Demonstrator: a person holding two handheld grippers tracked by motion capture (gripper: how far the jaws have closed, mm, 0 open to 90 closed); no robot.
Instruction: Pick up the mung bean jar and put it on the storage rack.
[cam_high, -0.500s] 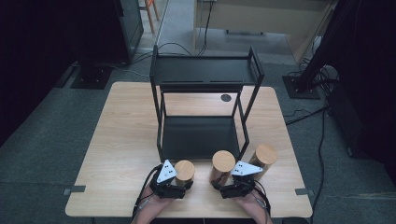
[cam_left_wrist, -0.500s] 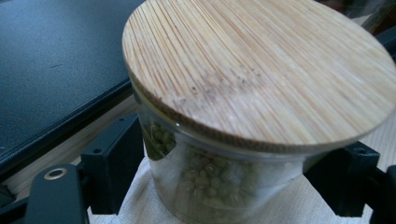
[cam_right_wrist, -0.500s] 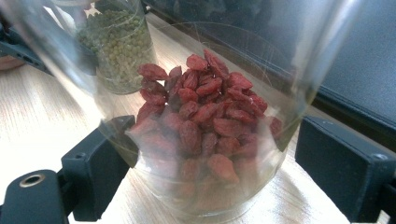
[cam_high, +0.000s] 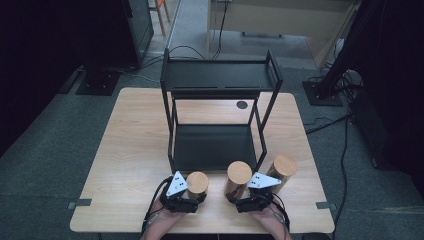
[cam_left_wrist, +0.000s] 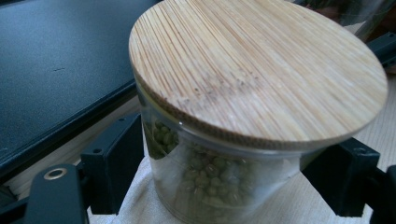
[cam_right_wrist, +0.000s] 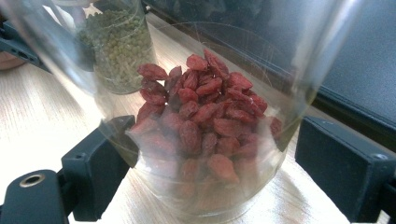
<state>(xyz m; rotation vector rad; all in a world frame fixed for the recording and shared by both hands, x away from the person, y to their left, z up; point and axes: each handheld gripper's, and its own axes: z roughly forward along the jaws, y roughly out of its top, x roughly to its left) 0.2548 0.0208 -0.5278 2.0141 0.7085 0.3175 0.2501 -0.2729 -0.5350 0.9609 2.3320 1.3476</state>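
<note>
High view: three lidded jars stand at black rack's (cam_high: 215, 145) front edge. Left gripper (cam_high: 186, 199) jaws flank green-bean jar (cam_left_wrist: 224, 140), right gripper (cam_high: 252, 197) jaws flank red-berry jar (cam_right_wrist: 205, 140); contact unclear. Third jar (cam_high: 281, 171) beside. Desk (cam_high: 125, 165) left of rack open.

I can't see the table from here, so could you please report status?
Left gripper open around green-bean jar. Right gripper open around red-berry jar. Third jar beside. Black rack ahead.

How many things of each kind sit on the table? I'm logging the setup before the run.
Jars with bamboo lids: 3 (green beans, red berries, a third, contents unclear)
Black two-tier rack: 1
Handheld grippers: 2 (left, right)
Total: 6
</note>
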